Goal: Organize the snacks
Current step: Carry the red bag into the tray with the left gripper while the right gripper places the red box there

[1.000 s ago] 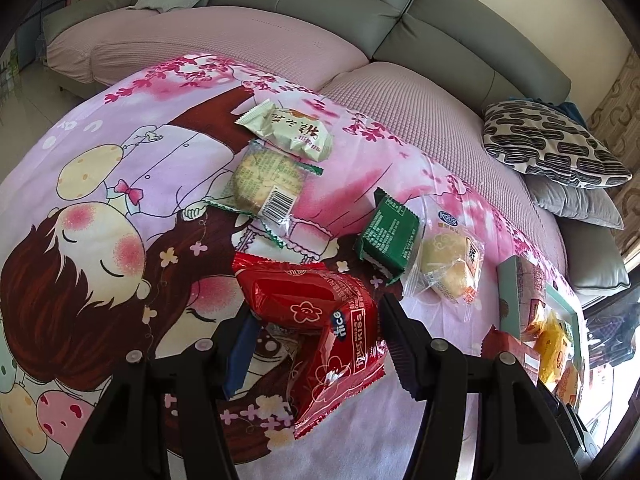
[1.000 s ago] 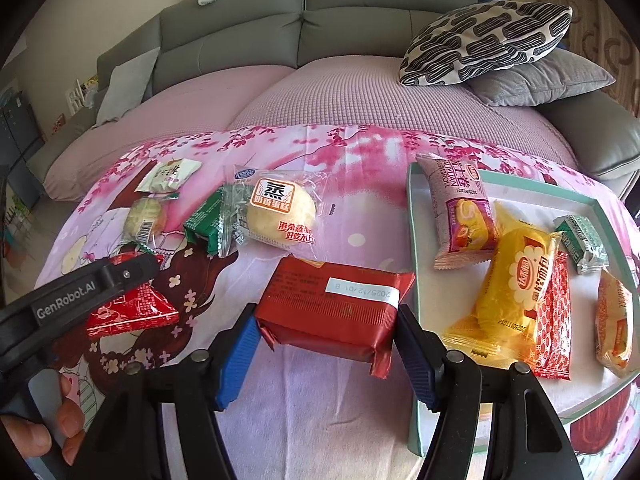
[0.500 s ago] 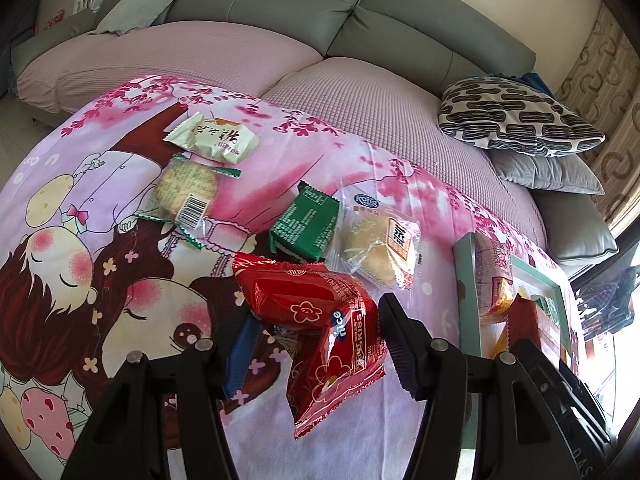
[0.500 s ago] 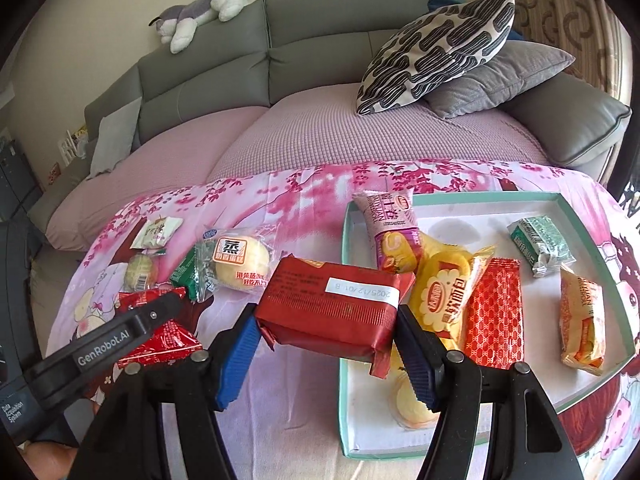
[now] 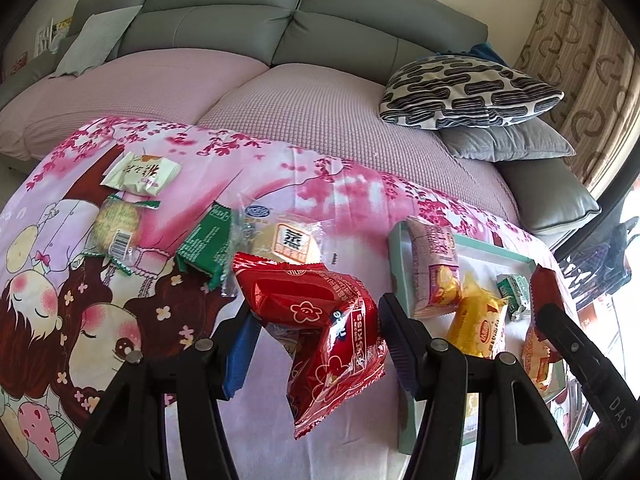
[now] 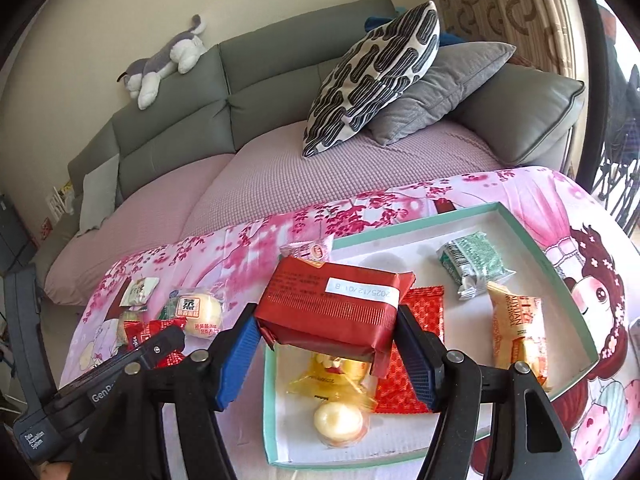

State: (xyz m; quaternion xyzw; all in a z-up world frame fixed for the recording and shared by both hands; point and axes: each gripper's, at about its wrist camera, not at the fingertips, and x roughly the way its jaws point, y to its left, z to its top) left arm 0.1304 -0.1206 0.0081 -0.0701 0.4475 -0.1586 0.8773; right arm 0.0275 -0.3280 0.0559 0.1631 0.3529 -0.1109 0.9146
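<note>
While poised above tray (image 6: 576, 300): right claw (image 6: 326, 344) clamped on red packet (image 6: 332, 308); left claw (image 5: 314, 336) gripping red bag (image 5: 320, 320), tray at 3 o'clock.

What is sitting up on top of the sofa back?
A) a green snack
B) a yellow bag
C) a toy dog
C: a grey and white toy dog lies along the top of the sofa back, seen from the right wrist camera.

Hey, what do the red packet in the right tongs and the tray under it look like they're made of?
Red packet: looks like matte paper or foil-paper wrap, with crisp folded ends and a stuck-on white date label.
Tray: probably cardboard or thin plastic, with a flat white floor and low teal walls; the pictures leave it open.
</note>
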